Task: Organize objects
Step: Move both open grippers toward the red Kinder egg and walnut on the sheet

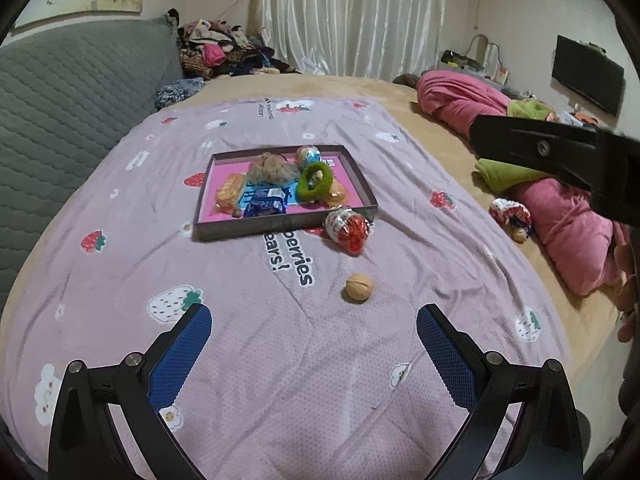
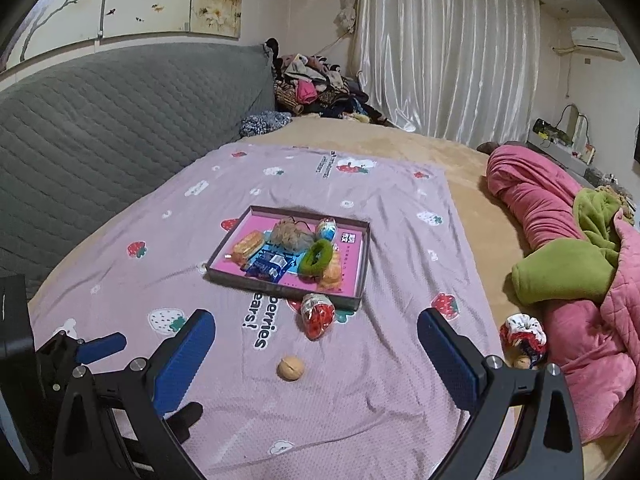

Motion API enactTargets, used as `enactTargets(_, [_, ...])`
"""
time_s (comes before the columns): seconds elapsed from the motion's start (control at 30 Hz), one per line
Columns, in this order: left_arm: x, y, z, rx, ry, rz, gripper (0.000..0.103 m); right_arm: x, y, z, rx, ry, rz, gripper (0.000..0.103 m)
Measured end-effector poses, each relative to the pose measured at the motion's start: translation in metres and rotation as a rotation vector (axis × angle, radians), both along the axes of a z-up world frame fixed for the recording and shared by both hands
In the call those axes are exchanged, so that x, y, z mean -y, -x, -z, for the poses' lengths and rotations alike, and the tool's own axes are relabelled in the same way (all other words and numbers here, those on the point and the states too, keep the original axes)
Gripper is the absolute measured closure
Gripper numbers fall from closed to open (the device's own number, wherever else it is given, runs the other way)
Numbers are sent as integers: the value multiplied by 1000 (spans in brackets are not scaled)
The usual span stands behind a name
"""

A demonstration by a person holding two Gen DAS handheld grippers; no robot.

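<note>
A: What are the 2 grabbers doing?

B: The left gripper [image 1: 314,328] has its blue fingers spread wide apart. Nothing is in it. The right gripper [image 2: 316,338] is spread wide too, and it holds nothing. Both hang over the purple blanket [image 1: 120,264].

A: What is closest to them?

B: A round tan walnut [image 1: 359,287]. It sits alone on the blanket, just ahead of the left gripper, a bit to the right side.

A: And past that?

B: A shiny red and white wrapped treat [image 1: 347,230]. It lies on the blanket, right up by the near corner of the box tray [image 1: 280,222]. I cannot tell if it touches the tray.

A: What is in the tray?

B: An orange snack pack [image 1: 230,194], a blue wrapped pack [image 1: 264,204], a fuzzy green ring [image 1: 316,181], a brown fluffy thing [image 1: 272,168], and a blue egg-shaped toy [image 1: 309,155].

A: Anything off to the side?

B: A red and white scrunchie [image 2: 524,336] on the tan sheet, near the pink quilt [image 2: 560,320].
</note>
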State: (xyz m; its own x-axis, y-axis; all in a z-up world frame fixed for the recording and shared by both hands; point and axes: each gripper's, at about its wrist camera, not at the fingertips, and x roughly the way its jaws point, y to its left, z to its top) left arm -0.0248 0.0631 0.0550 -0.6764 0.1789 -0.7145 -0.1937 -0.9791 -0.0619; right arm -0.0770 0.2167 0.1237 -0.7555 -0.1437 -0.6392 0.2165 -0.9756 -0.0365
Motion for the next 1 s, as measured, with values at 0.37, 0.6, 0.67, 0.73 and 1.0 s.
enactTargets(0.37, [-26,21,37,51,18,33,0,-9,24,35,47,-30,-2,1])
enactTargets(0.6, [-27,35,58,89,13,36,1,-11,36,55,84,-38,0,1])
enactTargets(0.67, [-28,39,65,107,17,38,1,-11,40,61,98,-37,3,1])
enactTargets(0.73, [-28,42,70,115,19,33,0,-11,43,67,109,-40,5,1])
enactTargets(1.0, [-27,47,78,109,-17,41,1,-10,55,88,146,-62,4,1])
